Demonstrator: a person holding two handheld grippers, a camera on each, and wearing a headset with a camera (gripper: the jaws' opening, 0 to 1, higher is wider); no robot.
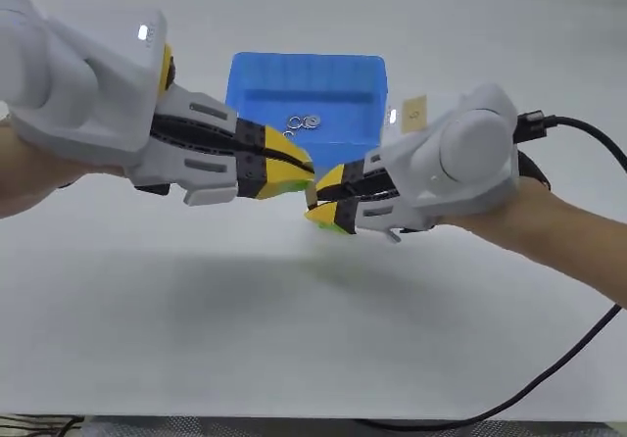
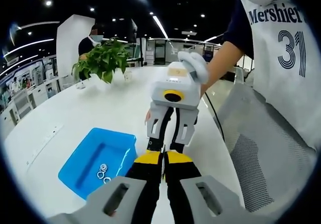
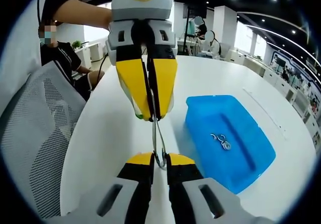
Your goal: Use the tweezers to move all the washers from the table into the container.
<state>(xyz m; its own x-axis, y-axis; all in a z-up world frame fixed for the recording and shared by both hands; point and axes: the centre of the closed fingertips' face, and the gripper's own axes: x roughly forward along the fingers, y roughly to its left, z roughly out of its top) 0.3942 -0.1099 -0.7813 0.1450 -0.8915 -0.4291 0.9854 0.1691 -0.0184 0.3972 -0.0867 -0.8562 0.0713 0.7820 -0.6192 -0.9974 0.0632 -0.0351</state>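
Note:
Two grippers meet tip to tip just in front of the blue container. My left gripper comes in from the left and my right gripper from the right. In the right gripper view, thin metal tweezers run from my right gripper up into the yellow tips of the left gripper. Both grippers are shut on the tweezers. Several washers lie together inside the container, and the washers show well there. The left gripper faces the right one, with the container and washers to its lower left.
A black cable trails from the right gripper across the white table. A small tan tag lies right of the container. A mesh chair stands by the table edge, and a potted plant sits far off.

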